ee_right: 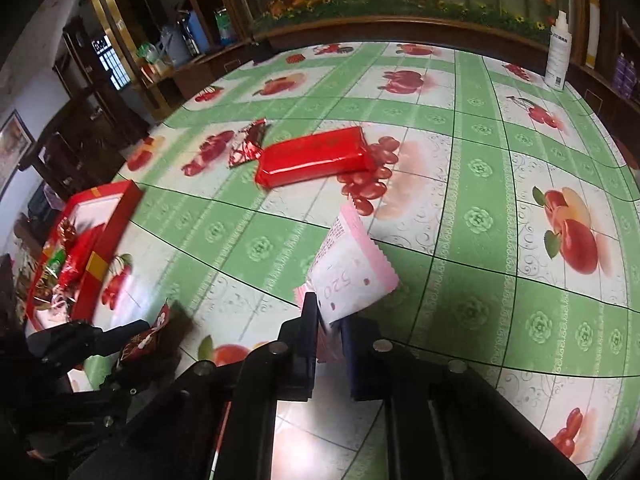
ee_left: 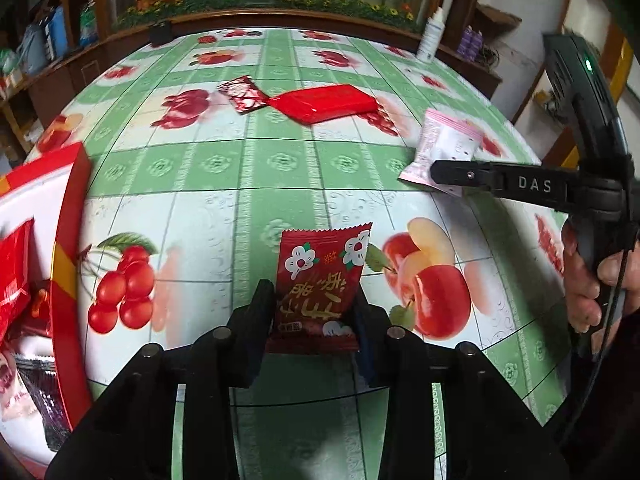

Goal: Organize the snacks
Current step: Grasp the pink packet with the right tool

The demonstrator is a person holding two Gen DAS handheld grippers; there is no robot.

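Observation:
My left gripper is shut on a dark red snack packet with white flowers, held above the table; it also shows in the right wrist view. My right gripper is shut on a pink and white snack packet, also seen in the left wrist view. A red box with several snacks inside stands at the table's left edge. A long red bar pack and a small shiny red wrapper lie on the far middle of the table.
The table wears a green and white fruit-print cloth. A white bottle stands at the far right edge. Wooden shelves with goods and a flower mural line the back.

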